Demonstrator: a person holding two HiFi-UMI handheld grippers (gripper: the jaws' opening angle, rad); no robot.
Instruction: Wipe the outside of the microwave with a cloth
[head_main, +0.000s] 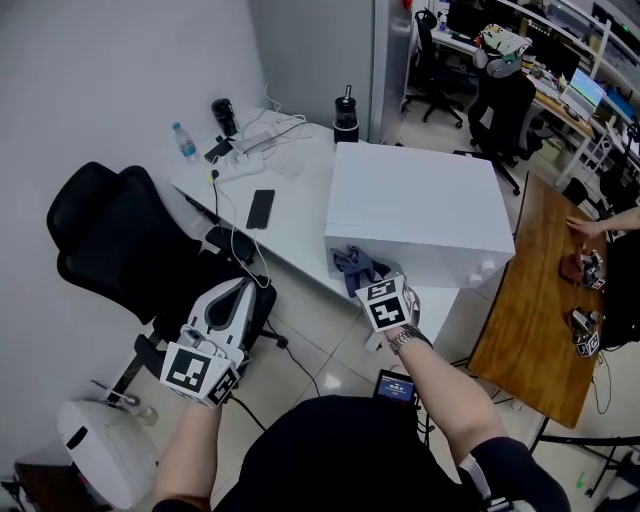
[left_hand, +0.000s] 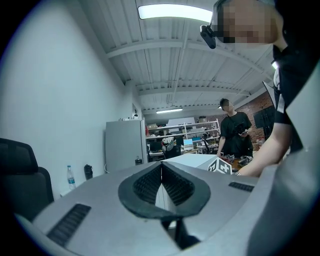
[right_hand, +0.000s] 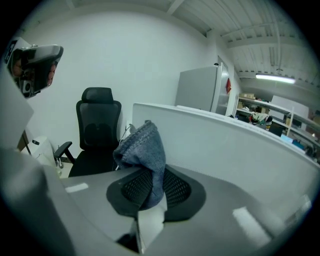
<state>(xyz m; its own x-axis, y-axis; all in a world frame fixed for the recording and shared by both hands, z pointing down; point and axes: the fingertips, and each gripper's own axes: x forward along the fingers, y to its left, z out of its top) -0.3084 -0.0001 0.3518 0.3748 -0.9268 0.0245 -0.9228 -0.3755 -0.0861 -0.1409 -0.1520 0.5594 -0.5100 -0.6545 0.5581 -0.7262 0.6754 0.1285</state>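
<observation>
Your left gripper (head_main: 243, 288) is empty; your right gripper (head_main: 372, 283) holds the cloth (head_main: 358, 266) at the microwave (head_main: 420, 200).
Near you on the left, the left tongs are pressed together on nothing, above the black office chair (head_main: 110, 235). To the right, your right tongs pinch the bunched blue-grey cloth low at the white microwave's near face, by its left corner, on the white desk (head_main: 300, 190).

Qty list, per type:
Microwave (head_main: 415, 205): 1 off, white, ctr.
Cloth (head_main: 358, 266): 1 off.
Grippers: 2 off – left gripper (head_main: 243, 287), right gripper (head_main: 372, 280).
Office chairs: 3 off – near-left chair (head_main: 110, 235), far chair (head_main: 430, 50), far-right chair (head_main: 505, 105).
Tables: 2 off – white desk (head_main: 290, 225), wooden table (head_main: 530, 310) at right.
Black flasks: 2 off – left flask (head_main: 225, 116), right flask (head_main: 346, 112).
Water bottle (head_main: 184, 142): 1 off.
Phone (head_main: 261, 208): 1 off.
</observation>
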